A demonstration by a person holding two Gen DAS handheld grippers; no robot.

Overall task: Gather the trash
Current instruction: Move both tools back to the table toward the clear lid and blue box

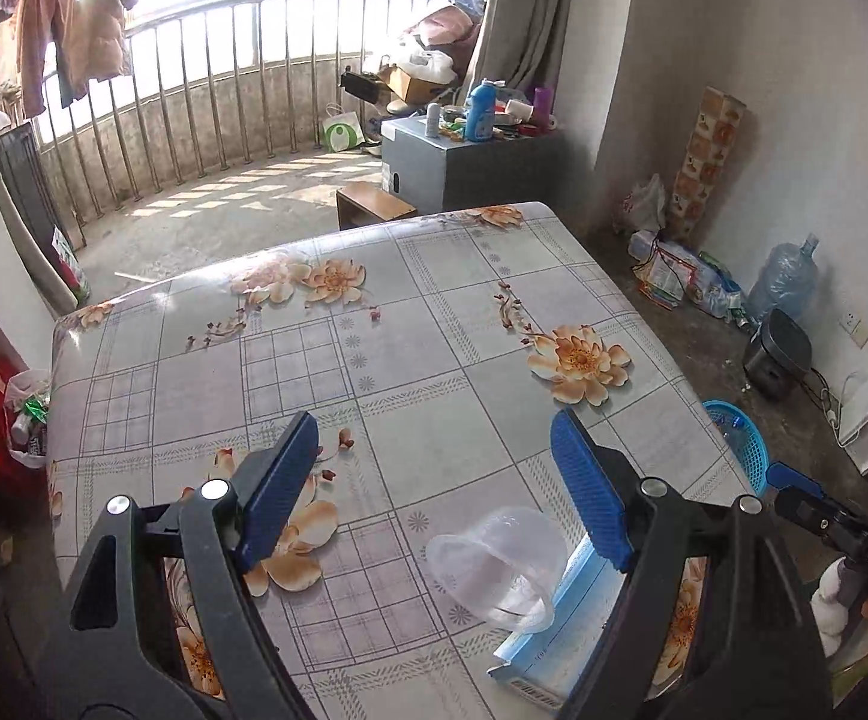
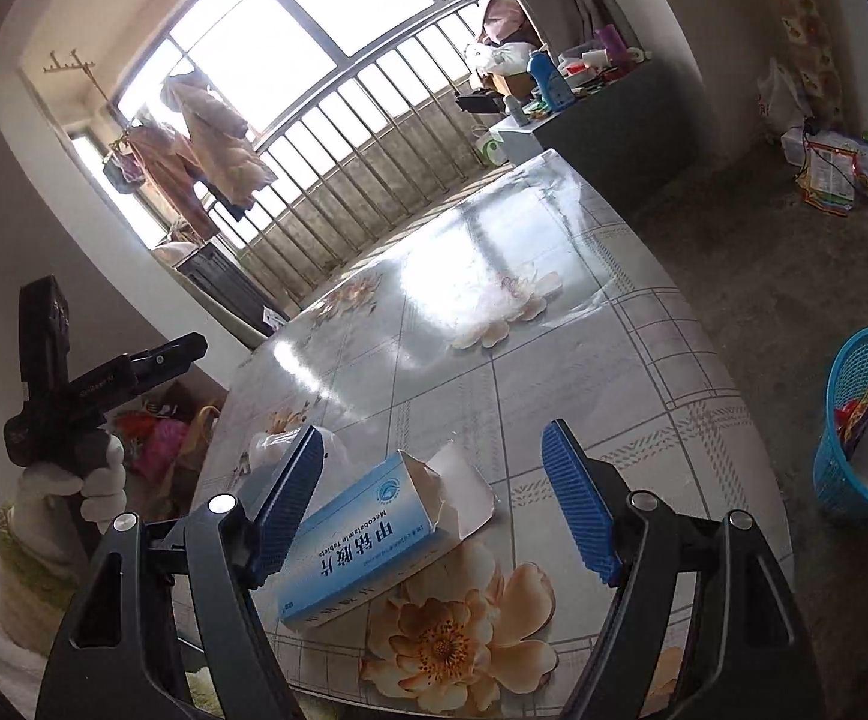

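Observation:
A clear plastic cup (image 1: 493, 564) lies on its side on the floral tablecloth (image 1: 410, 324), touching an opened blue-and-white medicine box (image 1: 559, 630). My left gripper (image 1: 434, 474) hangs open above the table, the cup just below and between its fingers, untouched. In the right wrist view the box (image 2: 374, 540) lies between the fingers of my open right gripper (image 2: 434, 498), which holds nothing. The cup (image 2: 275, 444) is half hidden behind that gripper's left finger. A blue mesh basket (image 2: 865, 420) with trash inside stands on the floor to the right of the table.
A white bag of rubbish (image 1: 29, 414) and a red bag sit off the table's left edge. Beyond the far edge are a wooden stool (image 1: 374, 204) and a cluttered grey cabinet (image 1: 469, 162). A water jug (image 1: 784, 276) and a black box (image 1: 775, 354) line the right wall.

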